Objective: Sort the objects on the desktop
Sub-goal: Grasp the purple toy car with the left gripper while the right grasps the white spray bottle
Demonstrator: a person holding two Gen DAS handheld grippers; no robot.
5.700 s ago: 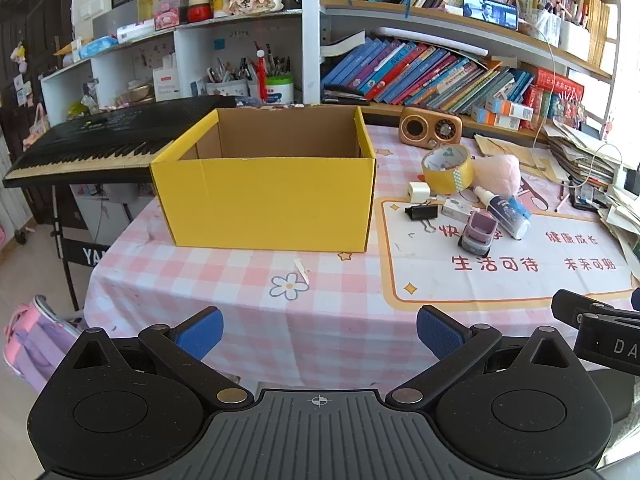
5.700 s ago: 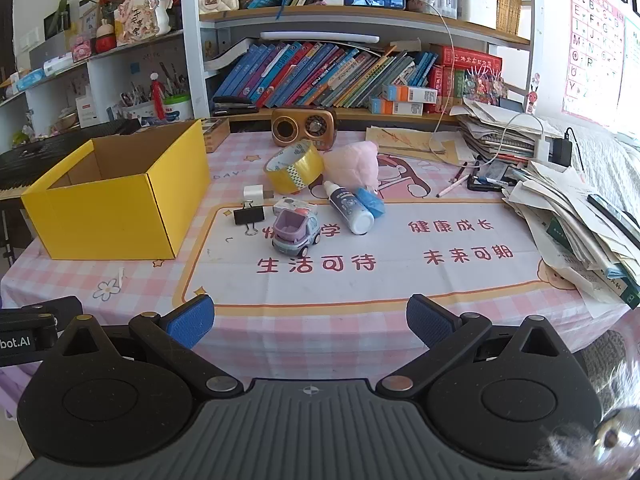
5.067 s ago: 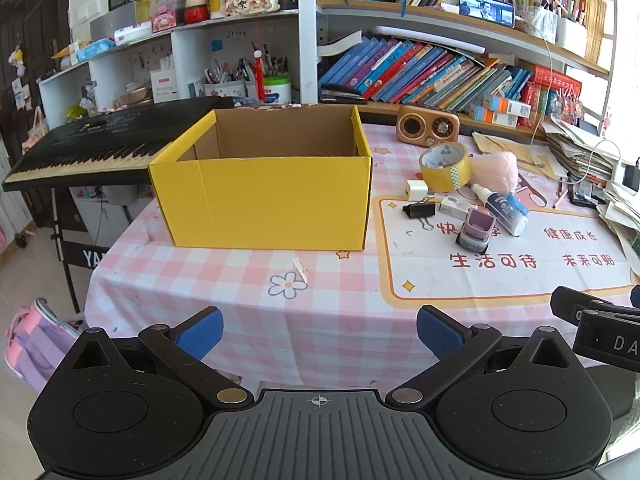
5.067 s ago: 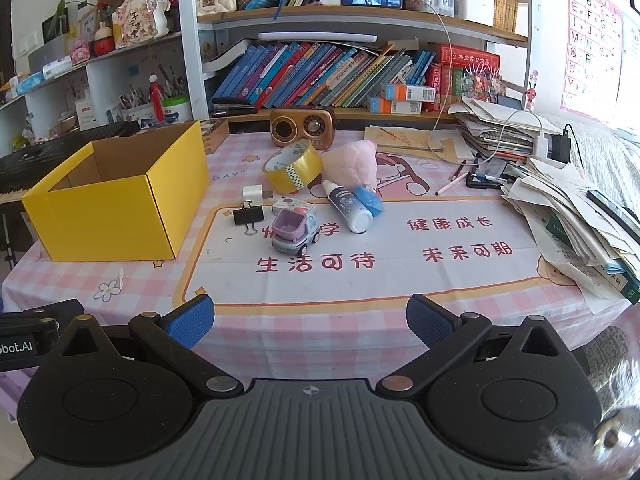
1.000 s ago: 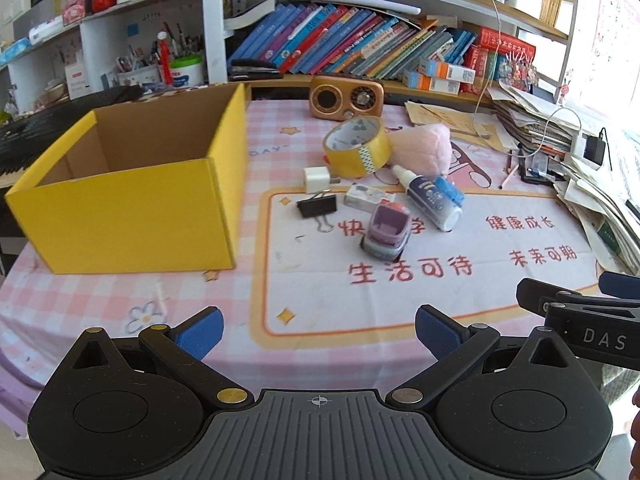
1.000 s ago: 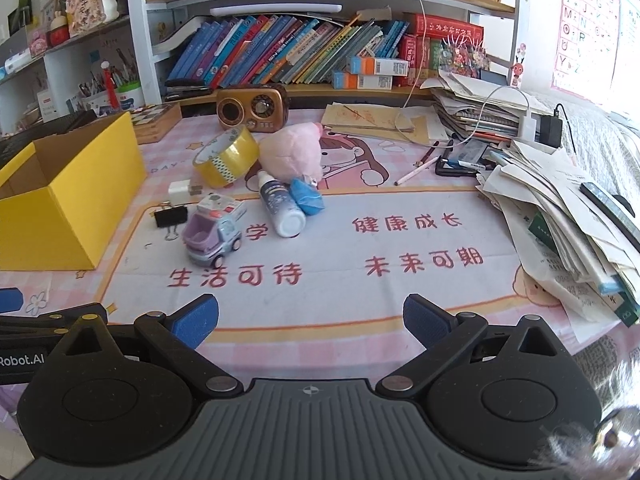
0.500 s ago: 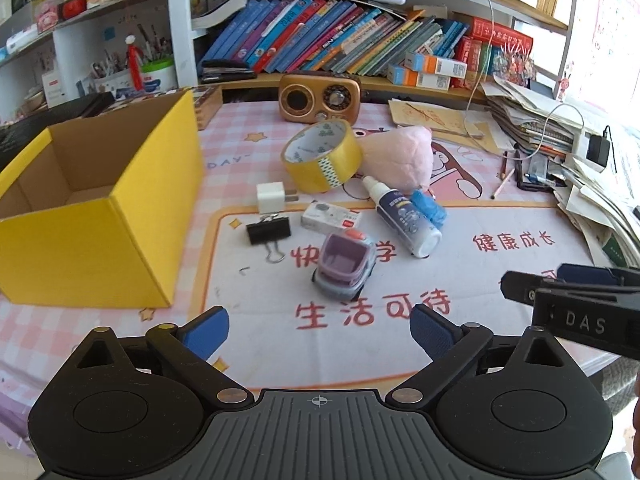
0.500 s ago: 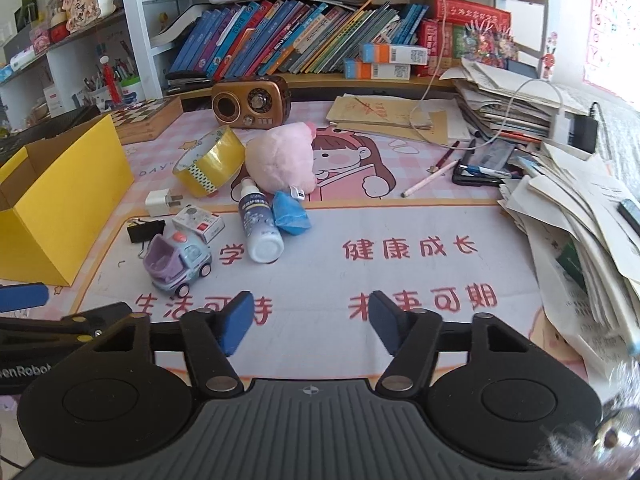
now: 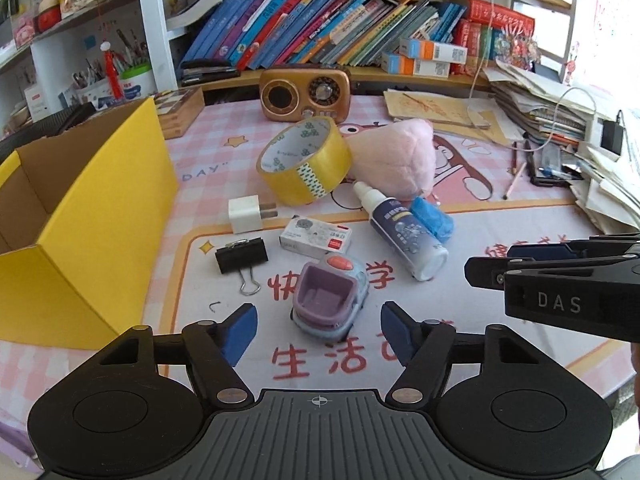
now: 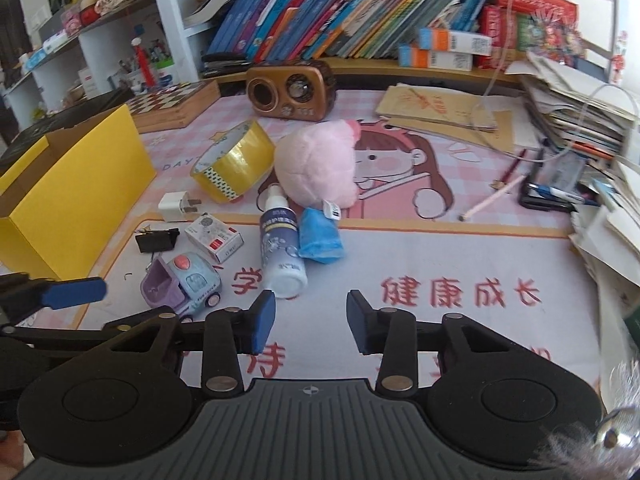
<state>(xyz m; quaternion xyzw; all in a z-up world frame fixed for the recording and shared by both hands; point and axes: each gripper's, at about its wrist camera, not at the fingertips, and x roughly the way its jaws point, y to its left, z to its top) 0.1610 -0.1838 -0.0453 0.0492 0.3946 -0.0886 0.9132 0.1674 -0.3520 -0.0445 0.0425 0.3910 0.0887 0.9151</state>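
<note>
Crowding the toy truck (image 9: 328,300): binder clip (image 9: 241,255), spray bottle (image 9: 404,236).

Left gripper (image 9: 318,334) and right gripper (image 10: 311,322), fingers closing, empty.

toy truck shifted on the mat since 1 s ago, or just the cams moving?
No. The toy truck sits at the same printed characters on the mat, just below the small white box; only the cameras came closer.

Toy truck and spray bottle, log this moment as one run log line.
left gripper: closing, toy truck between pads, no contact | right gripper: closing, empty, near spray bottle | yellow box: no items visible
</note>
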